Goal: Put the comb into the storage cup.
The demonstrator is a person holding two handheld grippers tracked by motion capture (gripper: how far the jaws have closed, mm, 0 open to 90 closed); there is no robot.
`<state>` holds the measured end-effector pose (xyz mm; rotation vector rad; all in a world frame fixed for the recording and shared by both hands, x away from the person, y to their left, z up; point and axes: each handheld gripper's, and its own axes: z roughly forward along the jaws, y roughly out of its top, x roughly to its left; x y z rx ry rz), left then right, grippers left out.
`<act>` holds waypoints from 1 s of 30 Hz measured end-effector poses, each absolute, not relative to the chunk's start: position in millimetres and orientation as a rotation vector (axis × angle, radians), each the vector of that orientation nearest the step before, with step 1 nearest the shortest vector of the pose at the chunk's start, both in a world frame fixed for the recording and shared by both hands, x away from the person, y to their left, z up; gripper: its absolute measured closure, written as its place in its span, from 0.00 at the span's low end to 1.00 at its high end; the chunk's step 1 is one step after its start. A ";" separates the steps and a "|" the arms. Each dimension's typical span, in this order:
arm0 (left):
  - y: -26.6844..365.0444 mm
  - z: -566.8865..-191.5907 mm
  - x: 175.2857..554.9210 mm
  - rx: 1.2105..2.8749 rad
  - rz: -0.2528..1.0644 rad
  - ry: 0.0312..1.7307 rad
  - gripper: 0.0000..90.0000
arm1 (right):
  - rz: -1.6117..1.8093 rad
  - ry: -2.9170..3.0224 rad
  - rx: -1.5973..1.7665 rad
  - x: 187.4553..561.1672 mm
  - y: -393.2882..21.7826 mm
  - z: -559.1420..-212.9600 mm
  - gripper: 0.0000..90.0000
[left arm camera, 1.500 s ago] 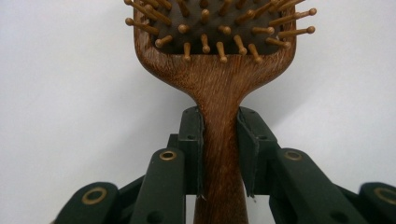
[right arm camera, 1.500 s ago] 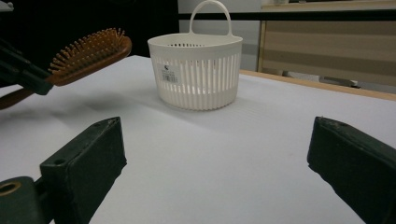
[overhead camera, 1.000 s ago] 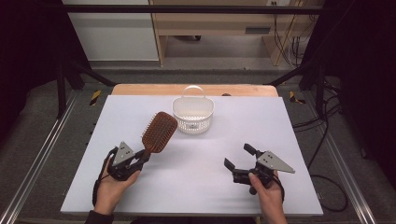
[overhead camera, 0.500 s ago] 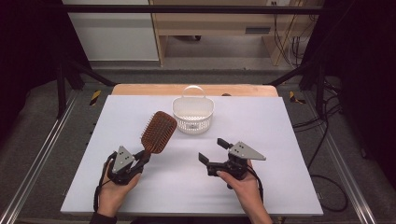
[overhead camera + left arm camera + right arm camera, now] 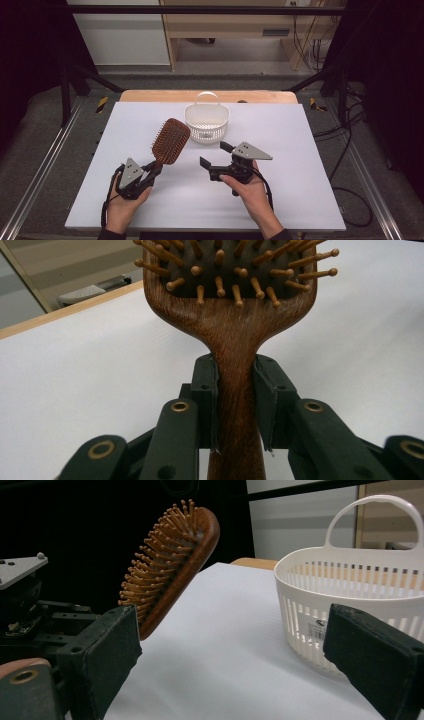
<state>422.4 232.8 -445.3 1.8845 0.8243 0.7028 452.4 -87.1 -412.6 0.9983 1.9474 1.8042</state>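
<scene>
Up close, left claw visibly clamps the hairbrush handle.

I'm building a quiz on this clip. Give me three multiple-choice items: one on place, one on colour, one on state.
1. Where is the basket? A) near the table's far edge B) on the floor C) in the person's right hand
2. What colour is the hairbrush? A) blue B) brown wood C) white
3. What is the left gripper doing? A) gaping empty B) clamping the brush handle C) holding the basket

A: it stands beyond both grippers.
B: wooden back and pins.
B: its fingers press the handle from both sides.
</scene>
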 end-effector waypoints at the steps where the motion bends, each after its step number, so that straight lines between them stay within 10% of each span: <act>1: 232.3 -445.3 422.1 1.886 0.706 0.822 0.81 | 1.806 1.951 0.999 452.9 -84.8 -412.3 0.09; 30: 222.0 -444.5 415.9 1.868 0.704 0.775 0.81 | 1.840 2.015 1.045 468.6 -51.8 -409.4 0.09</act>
